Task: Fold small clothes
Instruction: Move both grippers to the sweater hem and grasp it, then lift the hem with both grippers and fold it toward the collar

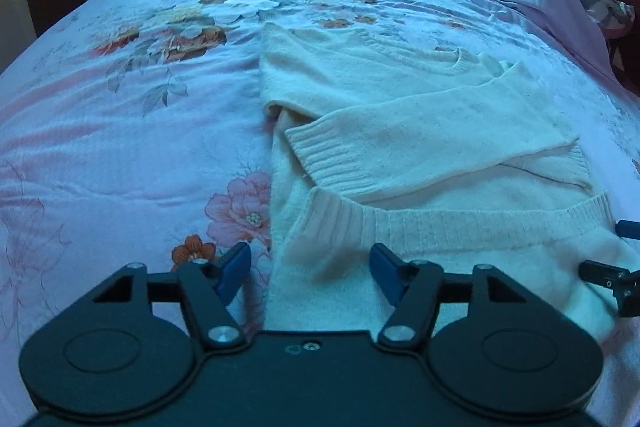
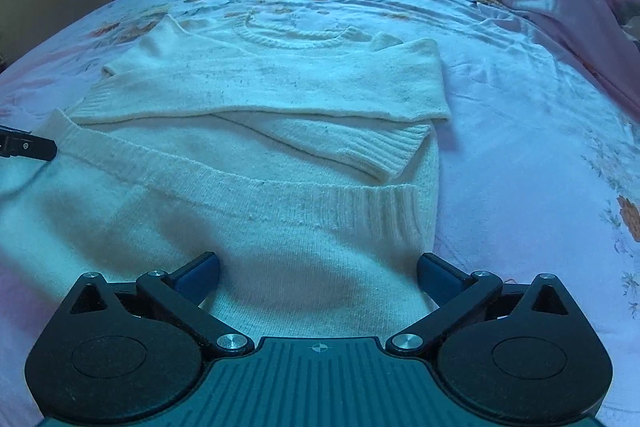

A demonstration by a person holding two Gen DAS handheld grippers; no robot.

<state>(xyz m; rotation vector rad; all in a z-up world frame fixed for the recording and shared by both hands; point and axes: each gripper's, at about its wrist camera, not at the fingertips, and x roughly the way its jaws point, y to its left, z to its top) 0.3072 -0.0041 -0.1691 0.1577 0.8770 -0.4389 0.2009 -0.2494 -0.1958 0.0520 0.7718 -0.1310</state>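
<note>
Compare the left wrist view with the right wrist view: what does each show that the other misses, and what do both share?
Only the left wrist view shows the pink flower print beside the sweater's left edge. Only the right wrist view shows the bare sheet to the sweater's right. Both show the cream sweater on the floral bed, sleeves folded across, hem turned up, and a crumpled pink cloth far right.

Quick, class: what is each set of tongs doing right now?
Left tongs: open, holding nothing, over the sweater.
Right tongs: wide open, holding nothing, over the same sweater.
</note>
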